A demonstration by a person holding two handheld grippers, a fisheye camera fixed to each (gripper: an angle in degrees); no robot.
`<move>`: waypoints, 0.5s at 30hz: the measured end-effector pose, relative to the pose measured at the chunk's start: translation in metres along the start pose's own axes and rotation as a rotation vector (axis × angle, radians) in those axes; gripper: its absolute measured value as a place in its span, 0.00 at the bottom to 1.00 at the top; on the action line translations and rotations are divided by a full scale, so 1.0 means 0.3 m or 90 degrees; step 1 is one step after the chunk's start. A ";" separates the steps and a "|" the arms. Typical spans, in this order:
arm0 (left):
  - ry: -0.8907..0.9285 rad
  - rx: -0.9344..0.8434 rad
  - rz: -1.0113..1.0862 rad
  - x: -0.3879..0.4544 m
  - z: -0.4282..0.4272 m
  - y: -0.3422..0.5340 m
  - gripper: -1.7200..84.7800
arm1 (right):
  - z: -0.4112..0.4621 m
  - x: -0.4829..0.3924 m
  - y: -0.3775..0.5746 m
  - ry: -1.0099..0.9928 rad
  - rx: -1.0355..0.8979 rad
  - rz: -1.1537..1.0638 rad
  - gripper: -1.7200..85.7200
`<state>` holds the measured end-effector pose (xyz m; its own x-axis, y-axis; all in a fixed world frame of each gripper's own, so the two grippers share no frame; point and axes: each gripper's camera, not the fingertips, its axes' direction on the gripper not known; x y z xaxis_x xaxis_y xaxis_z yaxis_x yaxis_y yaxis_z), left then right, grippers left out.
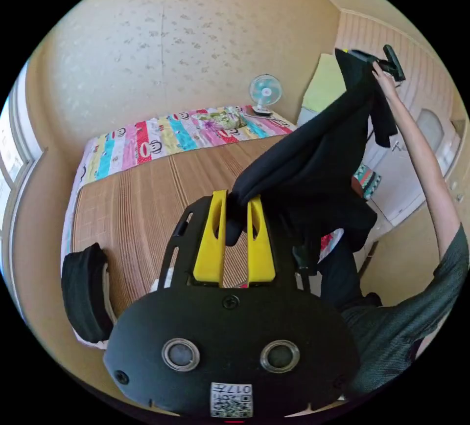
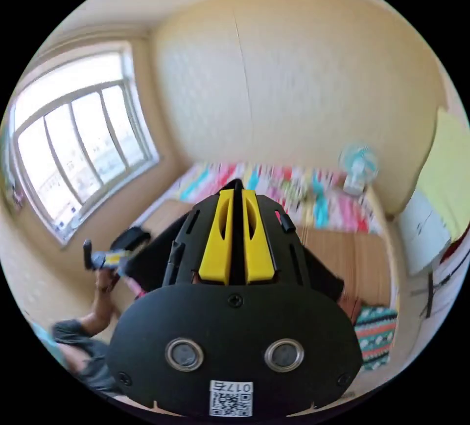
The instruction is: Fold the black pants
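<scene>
Pants (image 1: 313,161) are up in the air, stretched between both grippers over the near right side of the bed (image 1: 147,200), not touching the mat.

Left gripper (image 1: 234,205): yellow jaws nearly together, a bunch of black fabric pinched between the tips. Firm hold by the look of it.

Right gripper (image 1: 387,60), seen from the left gripper view, is raised high at the far right, in the person's hand (image 1: 384,78), with the other end of the pants hanging from it. In the right gripper view, right gripper (image 2: 235,200) jaws are almost closed, with only a thin dark sliver between them and a dark tip above; probably fabric, but the frame is motion-blurred so I can't tell for sure. Left gripper (image 2: 105,258) shows low left there, blurred.

Other stuff: striped sheet (image 1: 161,139) and fan (image 1: 265,92) at the far end of the bed, a dark folded item (image 1: 83,293) at the near left edge, window (image 2: 73,151) on the left wall.

Step, my read: lift-and-spread, getting the pants taut before laying down. No fold done yet. Next calls for lowering both ends together onto the mat, keeping tension so the legs land flat and aligned, then releasing.
</scene>
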<state>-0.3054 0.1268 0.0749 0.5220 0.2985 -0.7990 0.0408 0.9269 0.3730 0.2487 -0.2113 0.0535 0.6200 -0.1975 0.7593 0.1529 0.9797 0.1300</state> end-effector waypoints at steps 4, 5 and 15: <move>-0.062 -0.067 -0.246 -0.419 0.081 0.076 0.19 | 0.463 0.082 0.102 -0.147 -0.171 -0.094 0.08; -0.051 -0.058 -0.279 -0.482 0.098 0.163 0.21 | 0.566 0.109 0.194 -0.223 -0.190 -0.104 0.07; 0.026 -0.016 -0.478 -0.487 0.342 0.887 0.21 | 0.872 0.624 1.216 -0.535 -0.096 0.199 0.04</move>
<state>-0.2833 0.3064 0.3393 0.3296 -0.4084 -0.8512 0.3537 0.8893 -0.2898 0.2193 0.1184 0.4098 -0.1058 0.2258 0.9684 0.2081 0.9573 -0.2005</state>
